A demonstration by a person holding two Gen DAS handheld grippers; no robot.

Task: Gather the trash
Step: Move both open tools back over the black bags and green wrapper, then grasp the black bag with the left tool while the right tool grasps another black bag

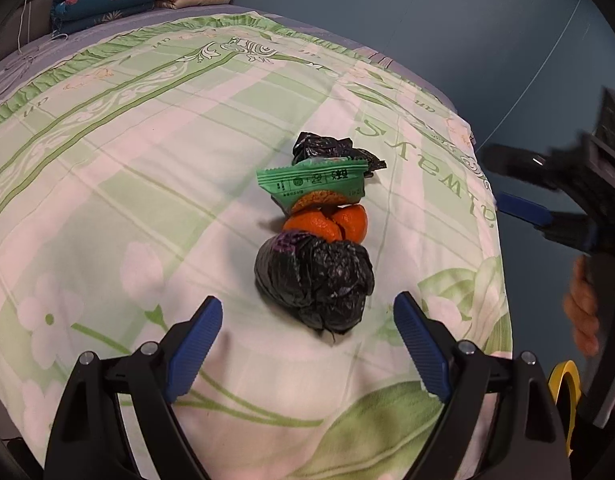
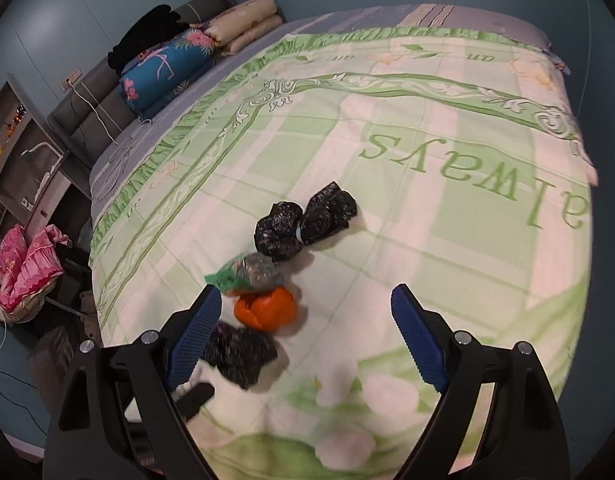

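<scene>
On the bed's green floral quilt point(image 1: 147, 160) the trash lies in a row: a balled black plastic bag point(image 1: 313, 280) nearest, orange peel point(image 1: 327, 222) at its 12 o'clock, then a green snack wrapper point(image 1: 311, 180) and a crumpled black bag point(image 1: 327, 148). The left gripper point(image 1: 307, 344) hangs above the near bag, jaws wide and empty. The right gripper point(image 2: 305, 336) likewise stands wide, holding nothing.

The left black hand-held gripper with blue ribbed pads point(image 1: 307, 344) pointed steeply downward, its jaws spread wide with nothing between them. The right hand-held gripper point(image 2: 305, 332) tilted down likewise, jaws wide apart and empty. A person's blurred hand point(image 1: 583, 304) gripped its handle.
</scene>
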